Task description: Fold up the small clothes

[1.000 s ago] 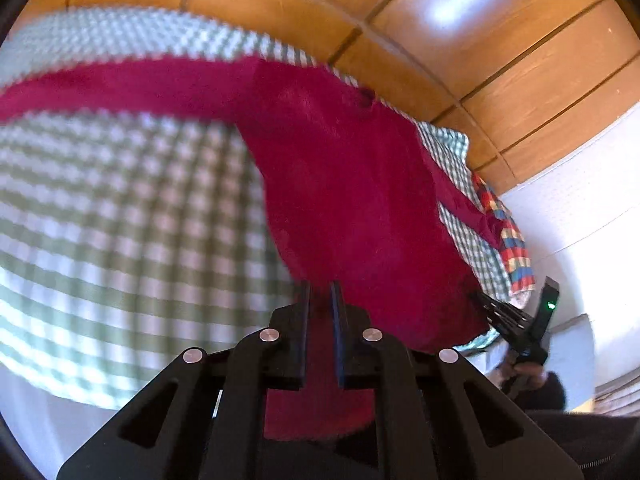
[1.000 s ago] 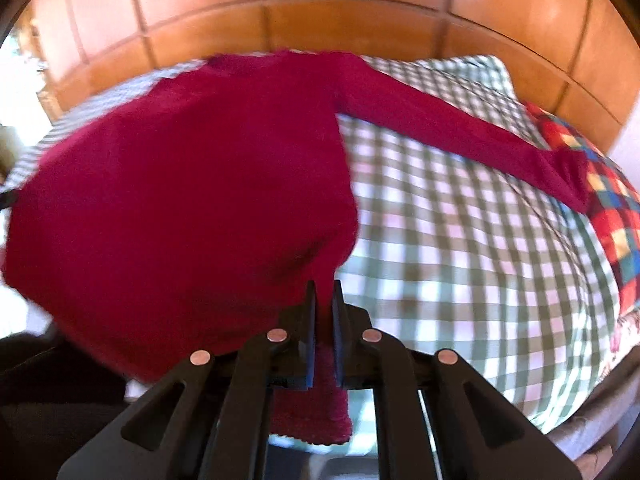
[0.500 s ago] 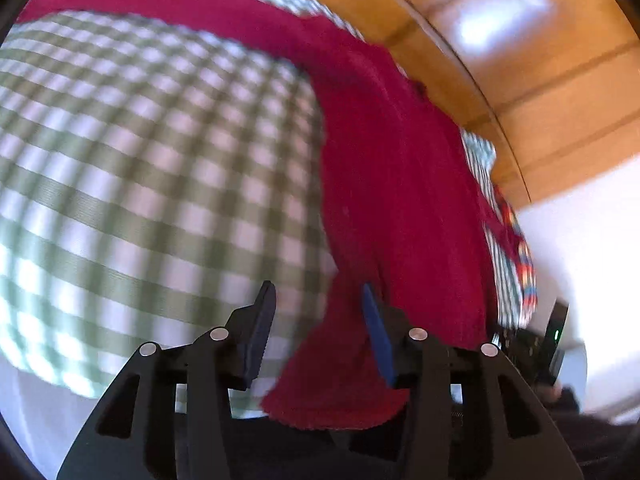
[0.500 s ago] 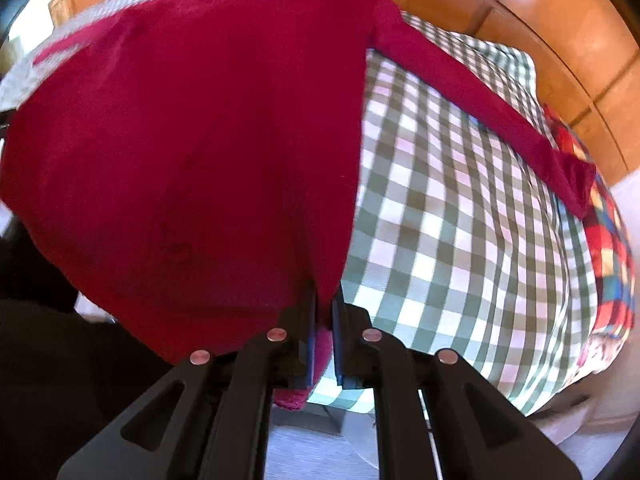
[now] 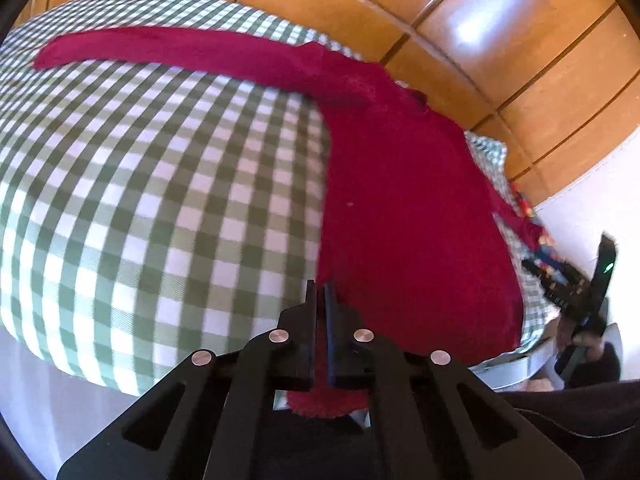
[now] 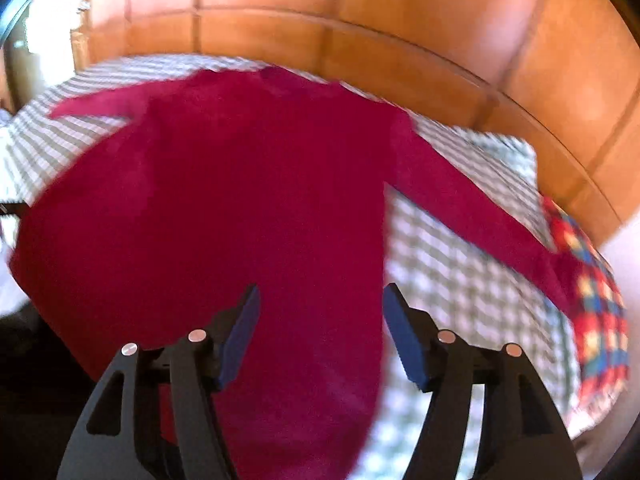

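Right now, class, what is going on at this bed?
A person with two hand-held grippers is laying out a red long-sleeved top on a green checked bedspread, both sleeves spread. The left gripper has its jaws shut on the top's hem. The right gripper hovers over the near hem, jaws wide open. No fold is made yet.

— What do the tools look like?

— The left gripper (image 5: pixel 320 292) is matte black plastic with angular cut-out linkages, four round silver screws across them and thin dark blue pads.

— And the other?

— The right gripper (image 6: pixel 320 334) matches it: black arms, silver screws, ribbed blue fingers (image 6: pixel 406 338). Behind it a small green light glows.
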